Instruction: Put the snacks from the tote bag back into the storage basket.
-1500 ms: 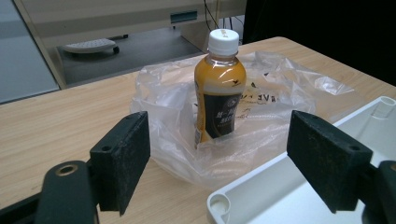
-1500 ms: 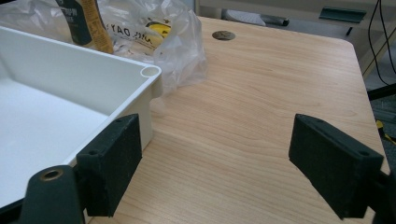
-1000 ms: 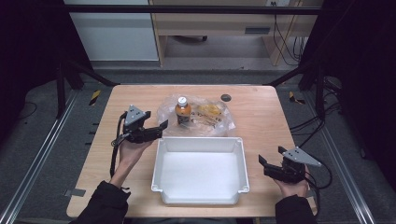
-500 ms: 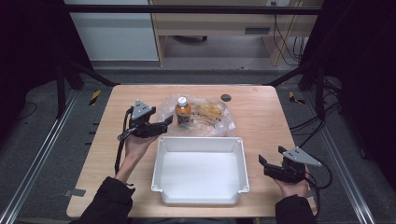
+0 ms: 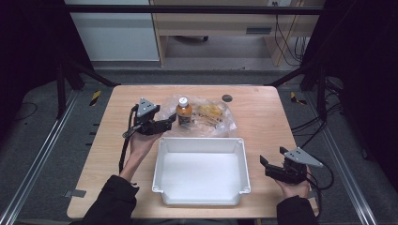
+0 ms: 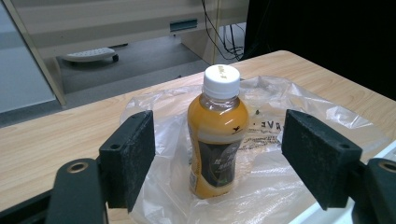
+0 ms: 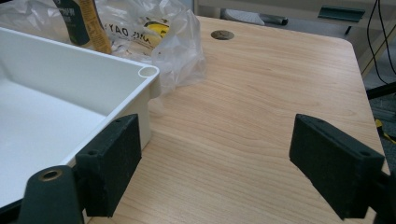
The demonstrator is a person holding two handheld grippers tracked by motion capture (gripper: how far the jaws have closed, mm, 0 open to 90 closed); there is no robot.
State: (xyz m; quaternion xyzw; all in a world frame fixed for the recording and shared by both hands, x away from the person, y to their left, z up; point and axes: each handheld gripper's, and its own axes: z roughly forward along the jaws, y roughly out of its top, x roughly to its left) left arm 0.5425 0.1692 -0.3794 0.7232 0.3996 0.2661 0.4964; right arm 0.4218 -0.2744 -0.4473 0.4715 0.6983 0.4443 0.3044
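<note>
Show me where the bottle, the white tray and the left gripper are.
bottle [image 6: 217, 140]: left gripper view, on its label.
tray [image 5: 200, 143]: high view, on its far rim.
left gripper [image 5: 170, 121]: high view, midway between its fingertips.

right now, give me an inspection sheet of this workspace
surface: wooden table, round grommet hole near its far edge
job's things: orange drink bottle, white cap on, standing upright on a clear plastic bag; white bin in front of it, nothing seen inside
clutter: yellow packet inside the bag
grippers: left gripper open, its jaws have just been closing a little, bottle between them but untouched; right gripper open over bare wood right of the bin, holding nothing
cables: black cable trails from the left gripper along the forearm
surroundings: wooden desk behind, grey floor, dark frame rails
</note>
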